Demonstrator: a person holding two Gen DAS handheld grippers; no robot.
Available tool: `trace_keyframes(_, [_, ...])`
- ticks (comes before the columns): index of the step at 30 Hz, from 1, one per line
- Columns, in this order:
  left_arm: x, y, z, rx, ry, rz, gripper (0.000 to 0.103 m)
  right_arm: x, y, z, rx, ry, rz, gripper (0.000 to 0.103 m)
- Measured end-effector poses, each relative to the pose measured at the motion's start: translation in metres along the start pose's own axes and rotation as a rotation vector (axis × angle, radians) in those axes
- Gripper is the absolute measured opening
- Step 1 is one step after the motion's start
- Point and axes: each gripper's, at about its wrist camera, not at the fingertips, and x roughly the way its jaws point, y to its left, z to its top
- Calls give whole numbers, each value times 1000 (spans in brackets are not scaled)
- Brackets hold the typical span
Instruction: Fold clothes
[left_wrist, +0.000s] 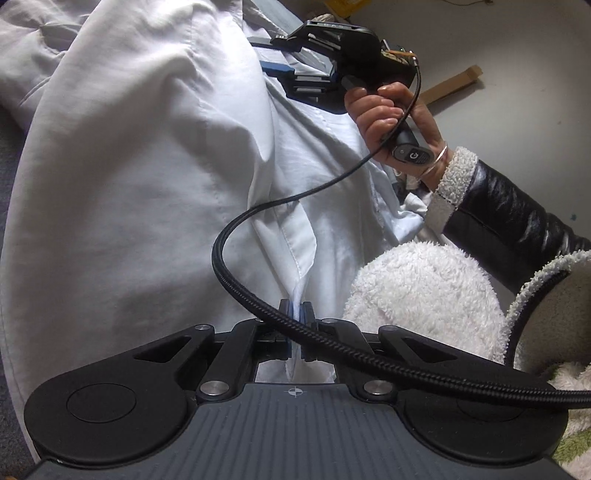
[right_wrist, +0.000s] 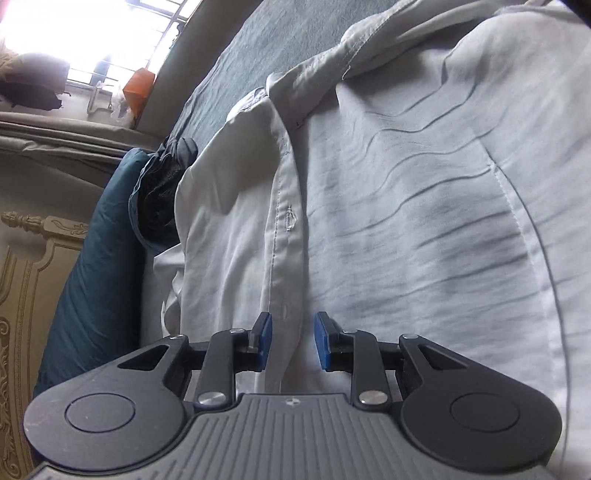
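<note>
A pale blue-white button shirt (left_wrist: 147, 166) lies crumpled over a grey-blue bed sheet. My left gripper (left_wrist: 296, 314) is shut on a fold of the shirt's edge, with cloth pinched between its blue pads. My right gripper (right_wrist: 292, 339) is open just over the shirt's button placket (right_wrist: 286, 221), its fingers apart on either side of the placket with nothing held. The right gripper also shows in the left wrist view (left_wrist: 280, 70), held by a hand at the shirt's far side. The shirt (right_wrist: 424, 203) fills the right wrist view.
A black cable (left_wrist: 258, 229) loops across the shirt from the right gripper. White fleece (left_wrist: 424, 295) and a black sleeve (left_wrist: 517, 221) are at the right. A teal pillow (right_wrist: 96, 258), dark cloth (right_wrist: 166, 184) and a carved headboard (right_wrist: 22, 295) stand at the left.
</note>
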Motion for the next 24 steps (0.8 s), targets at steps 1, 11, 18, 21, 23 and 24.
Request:
trace_keyframes(1, [0, 1, -2, 0, 4, 2, 2, 3, 0, 1, 6, -3, 9, 28])
trace_keyframes(11, [-3, 9, -11, -43, 9, -2, 2, 20, 4, 8, -19, -61, 53, 28])
trace_keyframes(18, [3, 2, -9, -26, 13, -5, 2, -19, 30, 3, -163, -192, 4, 14])
trace_keyframes(21, [9, -5, -9, -3, 27, 0, 2, -38, 44, -1, -254, -271, -84, 14])
trace_keyframes(23, [10, -8, -8, 4, 33, 5, 2, -38, 49, -2, -289, -272, -132, 15])
trace_keyframes(24, [11, -9, -8, 4, 32, 7, 2, -38, 52, -3, -306, -271, -155, 15])
